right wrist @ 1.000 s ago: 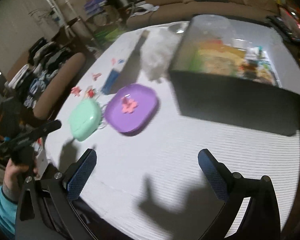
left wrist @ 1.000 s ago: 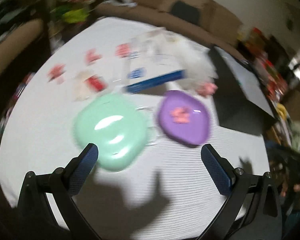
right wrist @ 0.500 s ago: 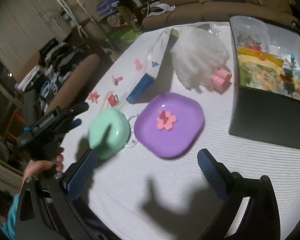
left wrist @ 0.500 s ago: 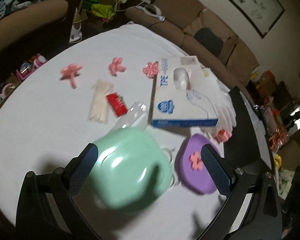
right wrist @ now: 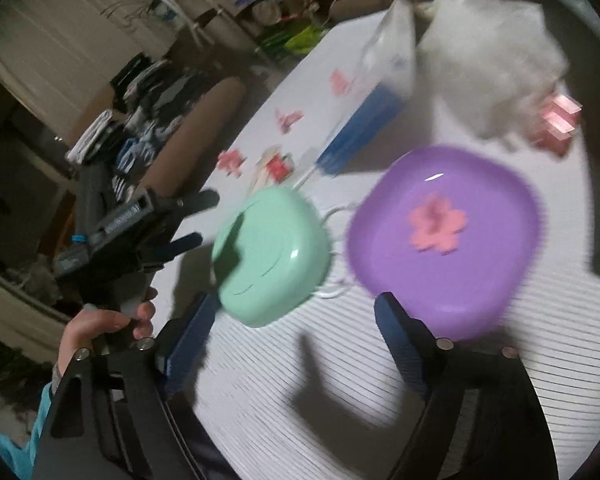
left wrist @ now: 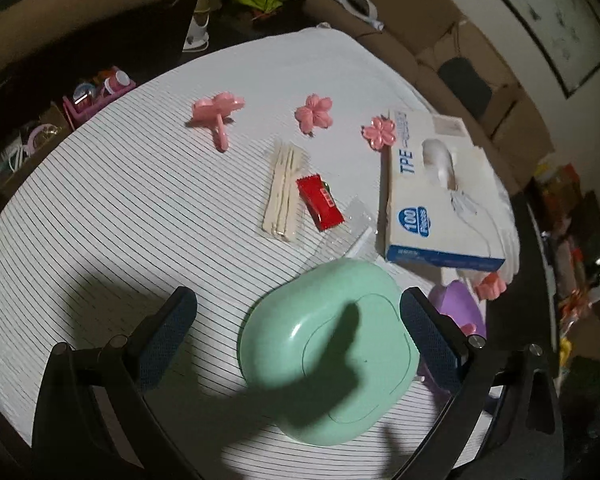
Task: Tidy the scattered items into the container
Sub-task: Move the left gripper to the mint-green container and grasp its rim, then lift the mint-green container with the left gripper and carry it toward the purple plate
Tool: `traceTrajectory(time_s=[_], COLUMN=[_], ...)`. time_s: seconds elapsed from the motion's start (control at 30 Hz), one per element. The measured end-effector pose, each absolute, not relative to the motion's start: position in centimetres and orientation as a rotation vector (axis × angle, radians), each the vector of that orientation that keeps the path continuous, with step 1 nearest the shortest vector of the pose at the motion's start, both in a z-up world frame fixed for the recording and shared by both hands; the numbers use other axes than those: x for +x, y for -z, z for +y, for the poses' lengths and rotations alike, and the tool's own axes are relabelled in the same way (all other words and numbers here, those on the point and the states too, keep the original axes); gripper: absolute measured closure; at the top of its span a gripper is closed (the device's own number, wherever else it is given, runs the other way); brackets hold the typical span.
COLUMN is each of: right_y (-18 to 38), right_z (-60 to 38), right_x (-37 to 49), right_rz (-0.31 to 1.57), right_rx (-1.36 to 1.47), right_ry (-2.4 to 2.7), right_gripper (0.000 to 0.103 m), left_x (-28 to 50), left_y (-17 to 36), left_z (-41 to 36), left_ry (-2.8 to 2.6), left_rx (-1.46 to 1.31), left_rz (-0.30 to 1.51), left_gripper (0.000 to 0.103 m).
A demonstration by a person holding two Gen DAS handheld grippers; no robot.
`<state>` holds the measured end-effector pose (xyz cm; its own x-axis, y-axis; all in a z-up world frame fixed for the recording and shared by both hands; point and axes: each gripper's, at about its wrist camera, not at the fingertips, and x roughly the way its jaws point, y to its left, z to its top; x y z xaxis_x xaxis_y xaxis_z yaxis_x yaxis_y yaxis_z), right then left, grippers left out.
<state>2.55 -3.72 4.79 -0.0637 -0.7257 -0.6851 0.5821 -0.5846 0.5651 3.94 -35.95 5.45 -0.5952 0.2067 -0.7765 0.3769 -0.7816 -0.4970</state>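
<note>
Scattered items lie across the striped table (left wrist: 100, 208): pink flower clips, a bundle of pale sticks (left wrist: 282, 196) and a red packet (left wrist: 320, 207), all beyond the green dish (left wrist: 328, 352), which sits upside down just beside the purple dish (right wrist: 444, 240).

The left gripper (left wrist: 296, 332) hangs wide open over the green dish, empty. The right gripper (right wrist: 292, 344) is closing with nothing between its fingers, near both dishes' front edges.

Risks, as I judge them: the smooth domed dish could slip from a pinch on its rim, or slide into the purple dish and tip out the flower (right wrist: 436, 226) already there.

Count: three flower clips on the cloth in the left view, one in the purple dish, one pink piece (left wrist: 490, 285) by the glove box (left wrist: 432, 196); one stick bundle, one packet, two dishes.
</note>
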Motion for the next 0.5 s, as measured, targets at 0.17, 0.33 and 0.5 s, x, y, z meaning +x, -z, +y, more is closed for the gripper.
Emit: traceTrajectory(time_s=[0.17, 0.33, 0.5], right_y=[-1.8, -2.0, -2.3], right_z=[-6.1, -6.7, -6.2], right_x=[2.1, 2.1, 1.7], right_rz=[-0.263, -0.23, -0.258], right_rx=[1.357, 1.322, 1.313], right_ry=[1.759, 1.825, 1.808], right_gripper=[0.044, 0.045, 0.044], left_x=[3.3, 2.7, 3.0], left_y=[-4.9, -4.8, -5.0], left_z=[-34.3, -33.1, -33.0], left_ry=[2.55, 2.555, 2.569], left_rx=[1.437, 1.479, 1.503], left_rz=[0.961, 0.886, 0.918], left_gripper=[0.036, 0.049, 0.049])
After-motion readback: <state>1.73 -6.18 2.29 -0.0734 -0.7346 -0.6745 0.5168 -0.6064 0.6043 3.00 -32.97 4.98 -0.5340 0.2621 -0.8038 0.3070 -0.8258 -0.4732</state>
